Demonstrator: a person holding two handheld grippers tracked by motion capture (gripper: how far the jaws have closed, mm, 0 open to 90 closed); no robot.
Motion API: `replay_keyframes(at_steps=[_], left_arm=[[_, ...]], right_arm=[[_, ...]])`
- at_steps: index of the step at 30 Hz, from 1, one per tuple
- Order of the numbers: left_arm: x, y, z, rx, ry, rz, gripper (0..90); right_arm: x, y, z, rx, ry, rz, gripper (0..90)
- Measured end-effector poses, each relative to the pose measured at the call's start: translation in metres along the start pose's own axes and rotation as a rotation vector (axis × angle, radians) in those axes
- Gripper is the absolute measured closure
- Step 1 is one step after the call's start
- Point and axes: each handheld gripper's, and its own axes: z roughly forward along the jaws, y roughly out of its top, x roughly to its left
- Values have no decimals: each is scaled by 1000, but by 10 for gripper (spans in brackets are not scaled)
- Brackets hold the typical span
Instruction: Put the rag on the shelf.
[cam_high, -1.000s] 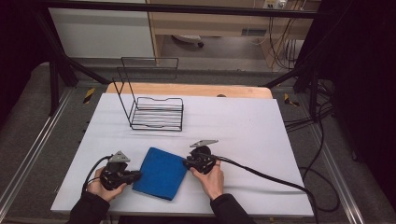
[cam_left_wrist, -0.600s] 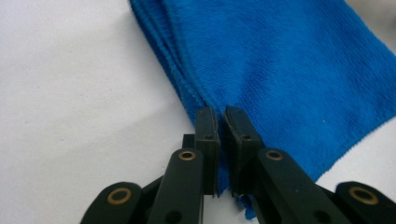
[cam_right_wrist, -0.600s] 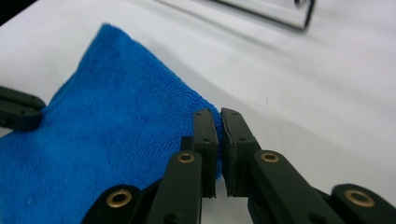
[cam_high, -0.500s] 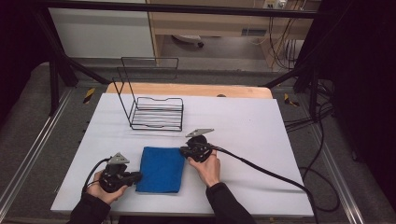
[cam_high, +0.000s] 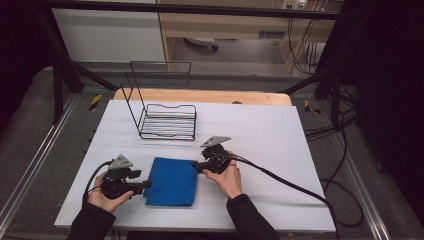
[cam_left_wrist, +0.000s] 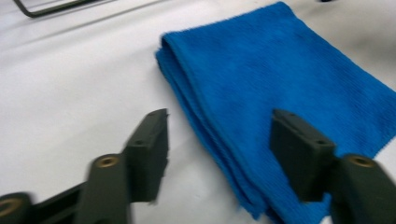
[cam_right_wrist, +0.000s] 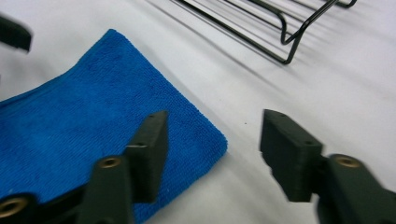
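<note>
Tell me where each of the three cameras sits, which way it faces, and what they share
High view: above the person's side, facing forward and down on the white table; both forearms, left gripper, right gripper.
Left gripper view: rides the left gripper, facing the folded blue cloth; its open jaws show.
Right gripper view: rides the right gripper, facing the wire rack; open jaws.
All share the cloth.

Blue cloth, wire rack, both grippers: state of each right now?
blue cloth: folded, flat on the table, not gripped.
wire rack: upright, nothing in it.
left gripper: jaws just opened, apart over the cloth's edge.
right gripper: jaws just opened, apart at the cloth's corner.
</note>
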Motion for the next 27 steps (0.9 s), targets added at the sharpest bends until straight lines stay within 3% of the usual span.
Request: replay_keyframes(at_steps=[1,5,7,13,16,19,20,22,27], left_arm=[[3,3,0,4,0,-6,369],[15,16,4,-2,-1,-19,201],[19,22,7,-3,0,-19,177],[26,45,19,-13,30,-34,157],[29,54,30,-11,51,-50,215],[34,55,41,27,83,-52,290],[35,53,44,36,81,-50,290],[37,51,47,39,65,-67,408],[31,50,54,48,52,-39,484]], right_arm=[[0,0,0,0,0,0,393],[-7,-1,-18,-34,6,-11,213],[-10,-4,-23,-35,3,-15,153],[-19,-16,-32,-39,10,-2,84],[-21,-27,-40,-33,10,21,67],[-23,-38,-46,-39,17,36,63],[-23,-38,-46,-39,17,36,63],[-24,-48,-49,-46,18,49,65],[-26,-55,-52,-27,14,67,52]])
